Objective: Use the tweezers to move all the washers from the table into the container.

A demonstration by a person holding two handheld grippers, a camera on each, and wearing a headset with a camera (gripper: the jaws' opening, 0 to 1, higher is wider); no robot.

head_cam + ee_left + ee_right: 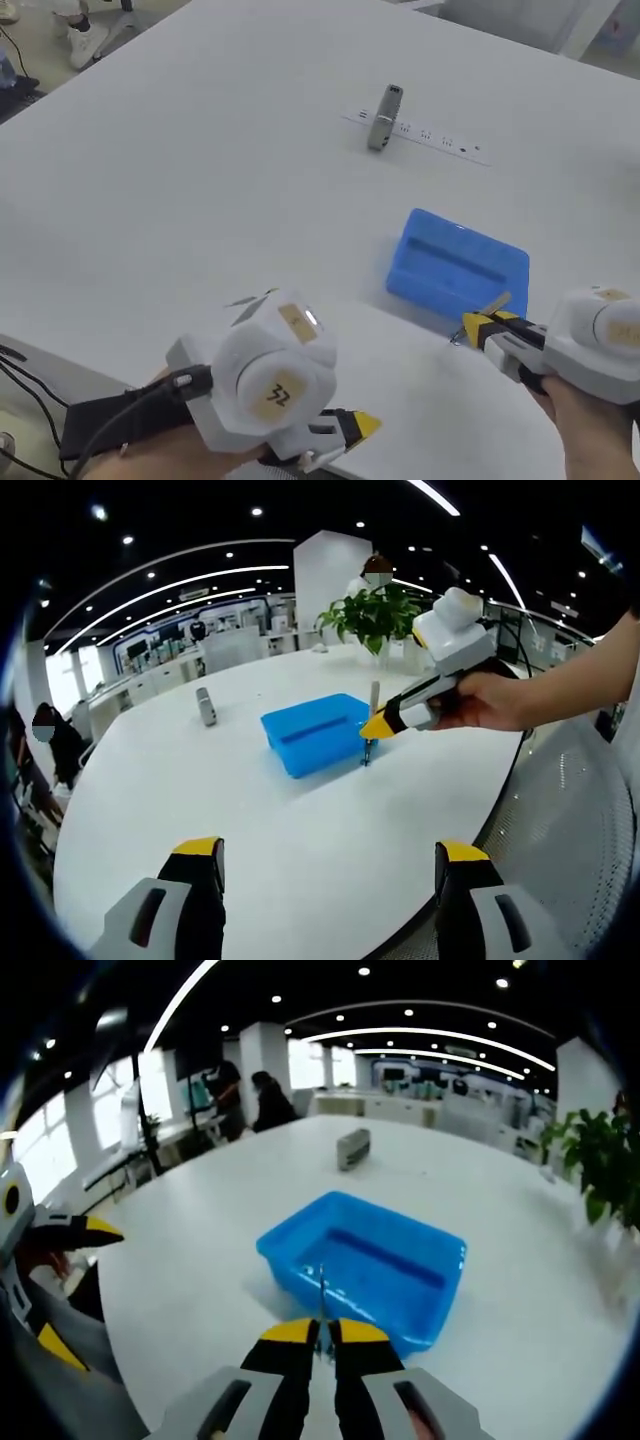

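blue plastic marks the container (450, 265), which is set on the white table (200, 200) just ahead of the right gripper (478, 327). that gripper's jaws are seen pressed together on the tweezers (497, 303), which are gripped crosswise, steeply tilted, with the handle end up and the points down.

in the left gripper view the right gripper (380, 725) is shown at the near right corner of the container (305, 735), and the points of the tweezers (374, 698) are placed at the table surface just beside that corner, outside the wall. a small dark speck is seen at the points; it may be a washer, but it is too small for that to be told.

in the right gripper view the container (400, 1260) is found straight ahead along the shut jaws of the right gripper (325, 1332), with the thin shaft of the tweezers (322, 1285) drawn against its near wall. the coming move is therefore judged to turn on one thing: the points are low and on the near side of the wall, so they must be raised and carried forward over the rim before anything is let go.

the left gripper (328, 865) is held back near the table edge, its jaws spread wide with nothing between them, well apart from the container. the right hand is plainly the nearer one.
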